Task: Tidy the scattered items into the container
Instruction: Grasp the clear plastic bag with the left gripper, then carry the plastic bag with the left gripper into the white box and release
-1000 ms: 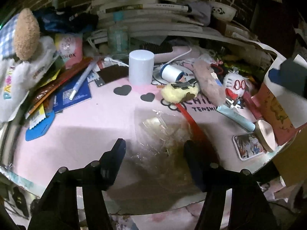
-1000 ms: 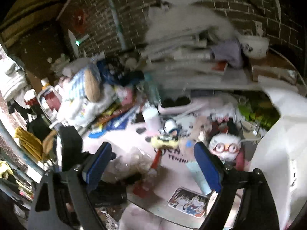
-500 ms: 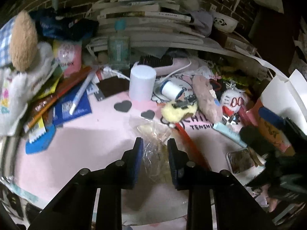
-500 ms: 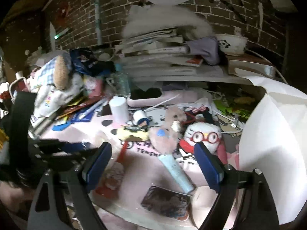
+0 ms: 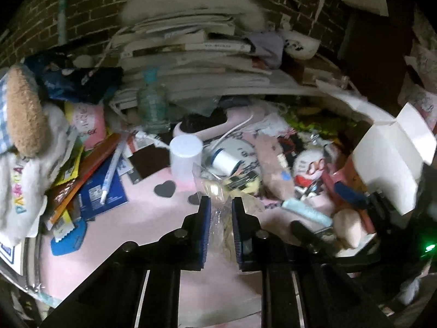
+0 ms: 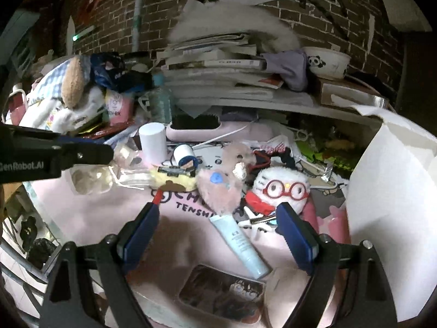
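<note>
Two hand-held grippers were at work over the cluttered pink table [image 5: 82, 246]. The left hand-held gripper [image 5: 220, 213] had just been closing and was pinching a crinkled clear plastic bag [image 5: 218, 191], its pads pressed into the film. The right hand-held gripper [image 6: 217, 218] hung spread wide, nothing between its pads, above the pale blue tube [image 6: 240, 246] and near the pink plush [image 6: 221, 188] and the white plush with red glasses [image 6: 281, 188]. The white box [image 5: 387, 161], probably the container, stood open at the table's right. Step in hand looked like the pick of the bag; next it needed carrying rightward and letting go over the box.
</note>
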The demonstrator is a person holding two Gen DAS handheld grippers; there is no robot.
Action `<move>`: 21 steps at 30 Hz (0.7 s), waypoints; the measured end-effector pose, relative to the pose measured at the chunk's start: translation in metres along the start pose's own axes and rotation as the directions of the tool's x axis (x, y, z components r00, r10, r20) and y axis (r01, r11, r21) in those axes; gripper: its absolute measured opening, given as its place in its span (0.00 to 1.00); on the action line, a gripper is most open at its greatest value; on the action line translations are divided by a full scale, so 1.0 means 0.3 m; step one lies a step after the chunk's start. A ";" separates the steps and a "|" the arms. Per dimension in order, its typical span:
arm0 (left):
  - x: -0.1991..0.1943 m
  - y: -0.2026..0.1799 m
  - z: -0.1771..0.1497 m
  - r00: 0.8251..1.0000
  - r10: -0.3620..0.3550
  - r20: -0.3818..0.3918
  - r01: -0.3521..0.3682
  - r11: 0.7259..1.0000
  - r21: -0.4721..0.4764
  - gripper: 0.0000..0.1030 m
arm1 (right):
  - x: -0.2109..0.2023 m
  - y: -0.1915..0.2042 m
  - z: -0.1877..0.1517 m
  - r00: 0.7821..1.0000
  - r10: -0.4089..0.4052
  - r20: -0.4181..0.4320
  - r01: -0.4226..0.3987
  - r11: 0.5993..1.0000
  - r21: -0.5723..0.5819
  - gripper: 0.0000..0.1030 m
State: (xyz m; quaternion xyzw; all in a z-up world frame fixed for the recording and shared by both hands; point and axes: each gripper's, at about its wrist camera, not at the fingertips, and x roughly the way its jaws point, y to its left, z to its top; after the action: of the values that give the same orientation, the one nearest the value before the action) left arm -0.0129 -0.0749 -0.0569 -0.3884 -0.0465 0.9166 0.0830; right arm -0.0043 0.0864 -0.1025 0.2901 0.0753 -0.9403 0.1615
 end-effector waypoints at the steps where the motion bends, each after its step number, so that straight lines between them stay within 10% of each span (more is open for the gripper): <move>1: -0.008 -0.007 0.007 1.000 0.001 0.003 -0.001 1.000 0.007 0.10 | 0.004 -0.002 -0.003 1.000 -0.005 0.001 0.005 1.000 0.002 0.83; 13: -0.209 -0.205 0.240 0.973 -0.199 0.115 0.179 0.970 0.164 0.10 | 0.059 -0.001 -0.039 1.000 -0.024 -0.014 0.024 1.000 0.001 0.83; 21: -0.103 -0.687 0.359 0.886 -0.438 -0.154 0.460 0.782 0.420 0.10 | 0.085 -0.002 -0.054 0.999 -0.021 -0.033 0.021 1.000 0.013 0.83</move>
State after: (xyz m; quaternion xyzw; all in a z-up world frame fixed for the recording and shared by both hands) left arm -0.0453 0.1193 0.0705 -0.3585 0.0754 0.8465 0.3862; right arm -0.0160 0.0840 -0.1303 0.3060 0.0745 -0.9374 0.1484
